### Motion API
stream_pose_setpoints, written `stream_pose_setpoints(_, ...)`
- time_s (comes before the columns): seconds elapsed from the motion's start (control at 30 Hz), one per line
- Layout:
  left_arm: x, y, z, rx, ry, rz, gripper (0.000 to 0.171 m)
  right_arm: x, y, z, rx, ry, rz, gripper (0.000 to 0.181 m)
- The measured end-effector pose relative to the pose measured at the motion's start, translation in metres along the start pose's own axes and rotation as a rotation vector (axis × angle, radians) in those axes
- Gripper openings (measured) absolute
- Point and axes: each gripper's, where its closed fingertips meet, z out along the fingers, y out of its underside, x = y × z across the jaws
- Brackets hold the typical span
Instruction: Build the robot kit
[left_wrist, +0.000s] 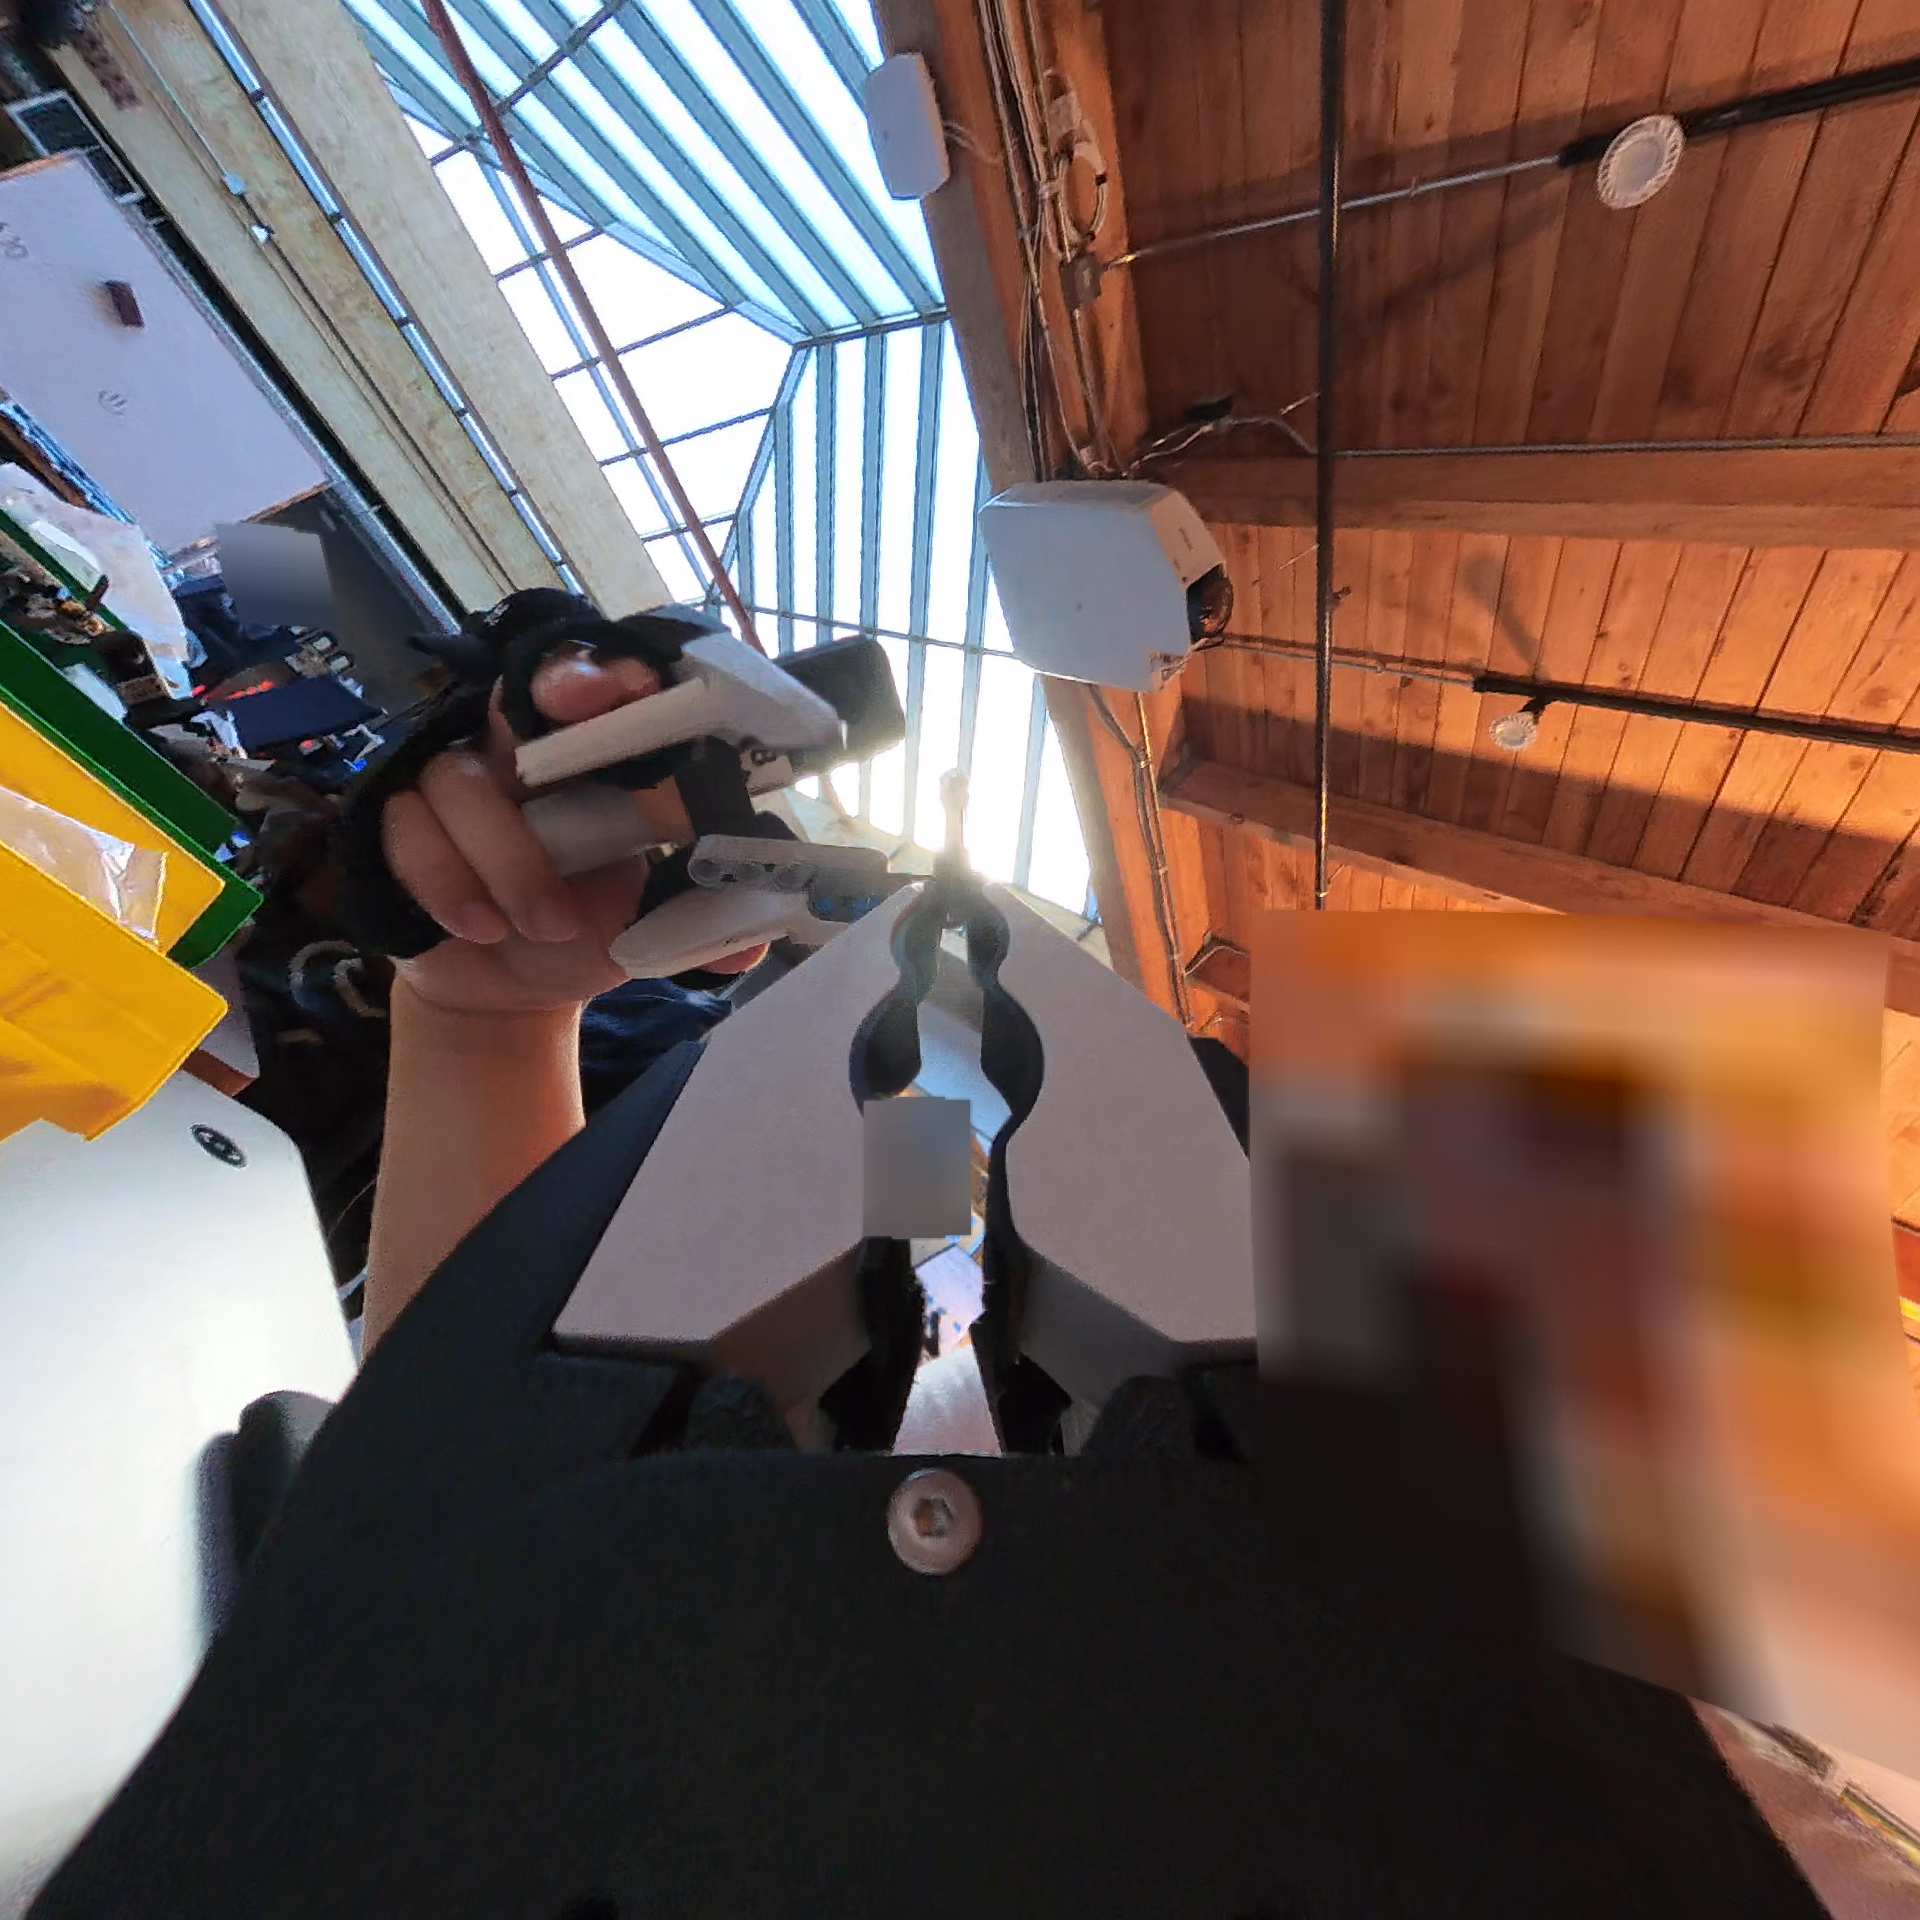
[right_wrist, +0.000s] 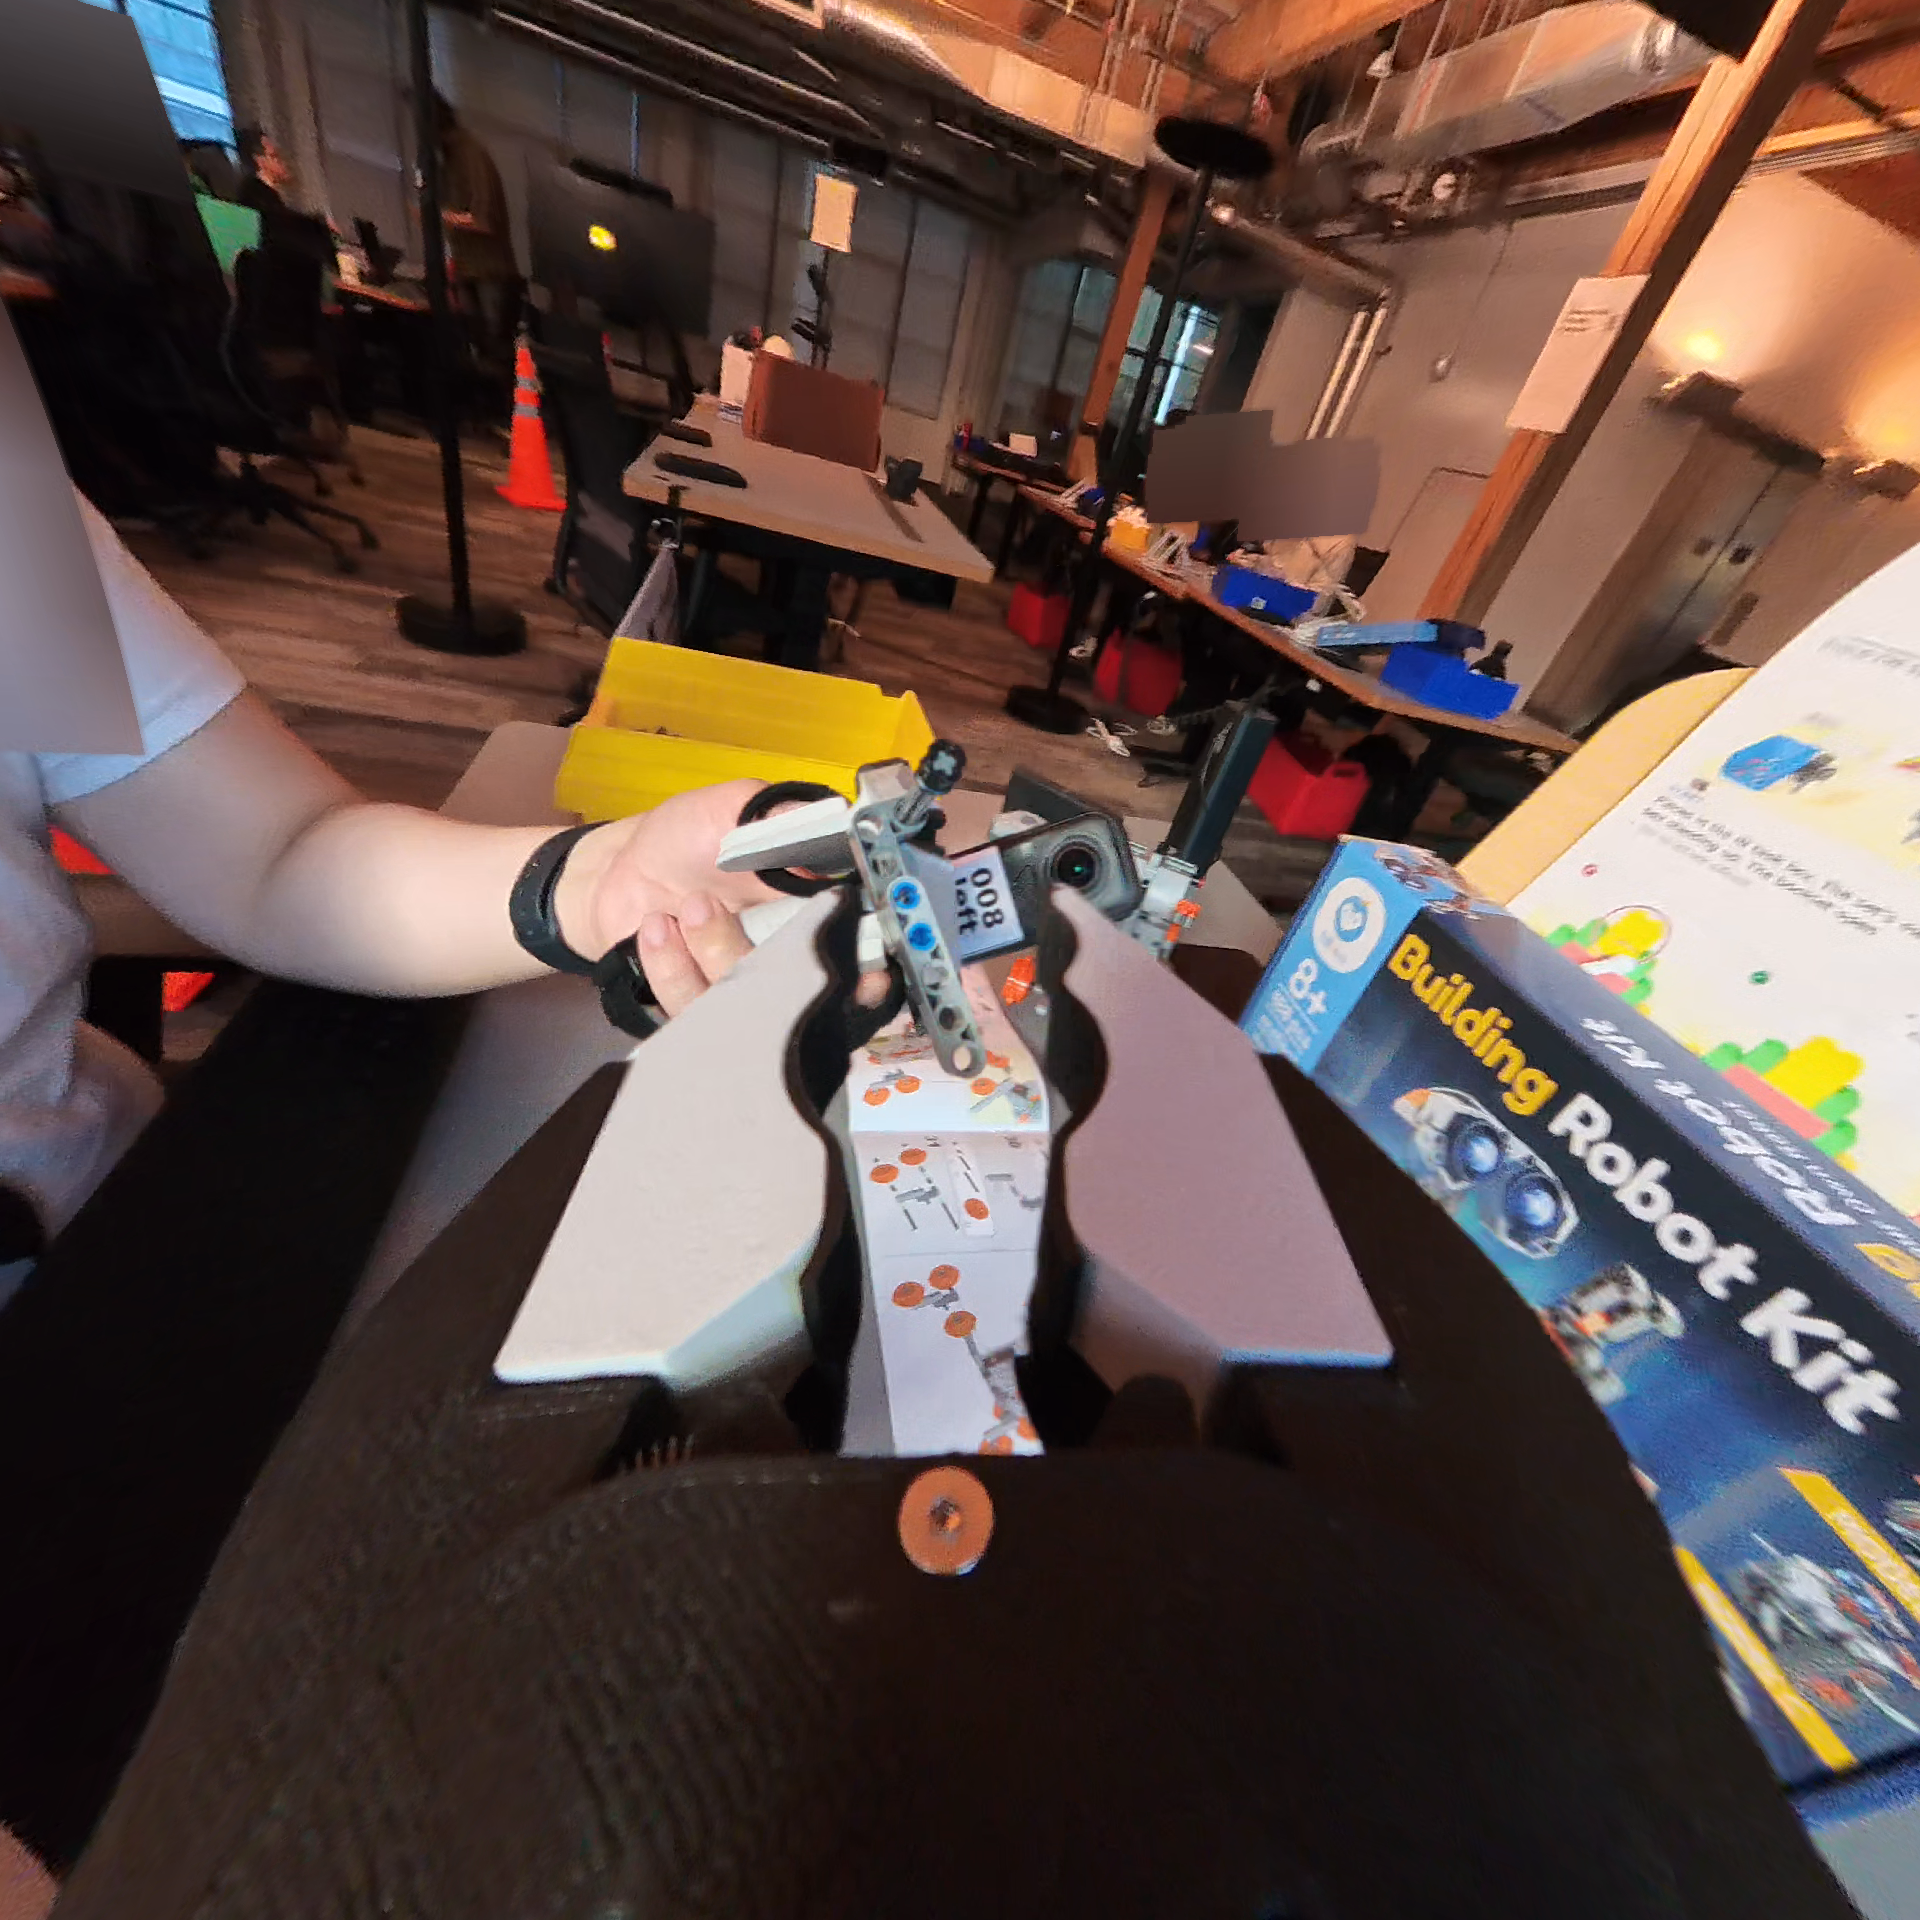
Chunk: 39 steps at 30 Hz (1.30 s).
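My left gripper (left_wrist: 951, 909) points up at the ceiling. Its jaws are nearly closed on the end of a grey perforated beam (left_wrist: 790, 871) with blue pins, and a short axle (left_wrist: 951, 800) sticks out past the tips. In the right wrist view the left gripper (right_wrist: 847, 873), held in a hand, grips the top of that beam (right_wrist: 920, 966) just below the black-tipped axle (right_wrist: 940, 767). My right gripper (right_wrist: 943, 914) is open, with its jaws on either side of the beam's lower part. It also shows in the left wrist view (left_wrist: 738, 878), held in a strapped hand.
A dark blue kit box (right_wrist: 1558, 1195) leans at the right in front of a large printed sheet (right_wrist: 1766, 883). An instruction booklet (right_wrist: 956, 1195) lies under the grippers. Yellow bins (right_wrist: 727, 717) stand behind, also seen in the left wrist view (left_wrist: 83, 935). Desks and an orange cone (right_wrist: 530, 436) are farther off. Both grippers' tips are close together, under 4 cm apart.
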Motion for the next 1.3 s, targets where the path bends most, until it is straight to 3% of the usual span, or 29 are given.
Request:
stream_pose_setpoints(0.1,0.003,-0.003,-0.002,0.018,0.005,0.006,0.001,-0.008,0.0,0.004,0.031,-0.073,0.04,0.012)
stream_pose_setpoints(0.17,0.002,-0.004,-0.003,0.017,-0.004,0.005,0.001,-0.003,0.006,0.008,-0.007,-0.044,0.032,0.017)
stream_pose_setpoints(0.37,0.007,-0.008,-0.006,0.039,-0.004,0.013,0.001,-0.011,-0.003,0.016,0.056,-0.12,0.06,0.006)
stream_pose_setpoints(0.47,0.01,-0.012,-0.005,0.034,-0.083,0.146,0.002,-0.007,-0.007,0.017,0.146,-0.157,0.12,0.006)
stream_pose_setpoints(0.6,0.013,-0.014,-0.006,-0.006,-0.191,0.316,0.024,-0.005,-0.015,0.016,0.264,-0.212,0.188,0.006)
stream_pose_setpoints(0.73,0.02,-0.011,-0.005,-0.046,-0.202,0.41,0.001,-0.006,-0.017,0.017,0.299,-0.241,0.21,0.006)
stream_pose_setpoints(0.9,0.01,-0.013,-0.008,-0.04,-0.289,0.447,0.0,-0.004,-0.004,0.024,0.242,-0.233,0.227,0.006)
stream_pose_setpoints(1.1,0.01,-0.023,-0.015,-0.054,-0.455,0.644,0.009,0.003,-0.001,0.031,0.34,-0.275,0.309,0.006)
stream_pose_setpoints(1.3,0.027,-0.029,-0.022,-0.075,-0.518,0.74,0.006,0.009,-0.009,0.042,0.662,-0.43,0.524,0.006)
